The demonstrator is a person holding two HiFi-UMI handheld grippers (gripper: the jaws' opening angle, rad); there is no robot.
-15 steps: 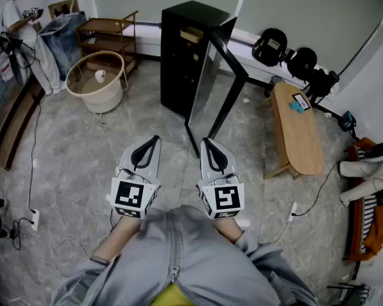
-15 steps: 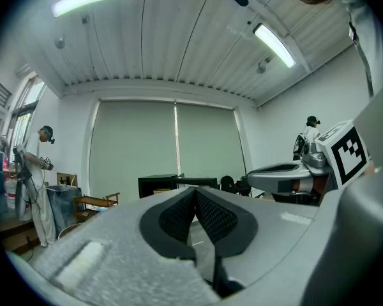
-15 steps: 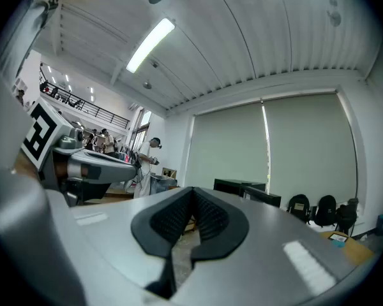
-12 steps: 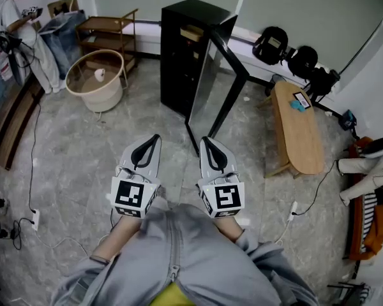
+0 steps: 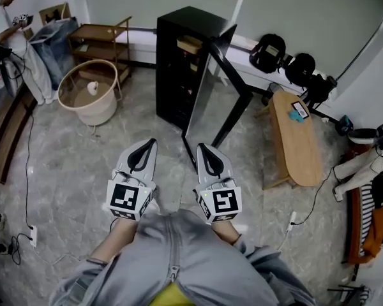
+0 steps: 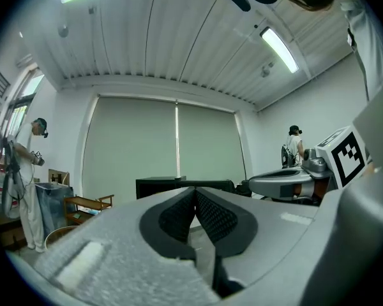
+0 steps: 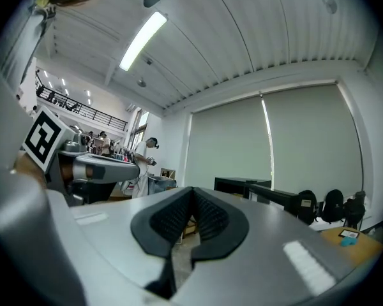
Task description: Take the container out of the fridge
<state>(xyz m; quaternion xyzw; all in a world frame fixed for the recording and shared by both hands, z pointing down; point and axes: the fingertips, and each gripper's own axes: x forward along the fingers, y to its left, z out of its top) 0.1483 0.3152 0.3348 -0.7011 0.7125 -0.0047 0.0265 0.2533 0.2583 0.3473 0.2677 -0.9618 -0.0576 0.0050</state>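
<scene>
Two grippers are held out in front of the body, side by side and a little apart. The left gripper [image 5: 150, 144] is pointed forward at the floor in front of the fridge [image 5: 175, 56]. Its jaws are closed tight, with the tips touching, and nothing is held in them. The right gripper [image 5: 202, 148] is held the same way, just beside it. Its jaws are pressed together too, and nothing is held there.

Both arms are bent and kept close to the body. They are covered by grey sleeves [image 5: 179, 266], and a bit of bare skin is seen near the left wrist. The hands are hidden behind the marker cubes [image 5: 126, 199].

The black fridge is stood well apart from both grippers, near the wall. Its door [image 5: 214, 97] is swung wide open. Something light brown [image 5: 190, 43] is seen on a top shelf inside, but it cannot be told if it is the container. Neither gripper is near it.

A wooden bench [image 5: 297, 139] is seen to the right of the fridge. A round tub [image 5: 89, 94] is seen to the left.
</scene>
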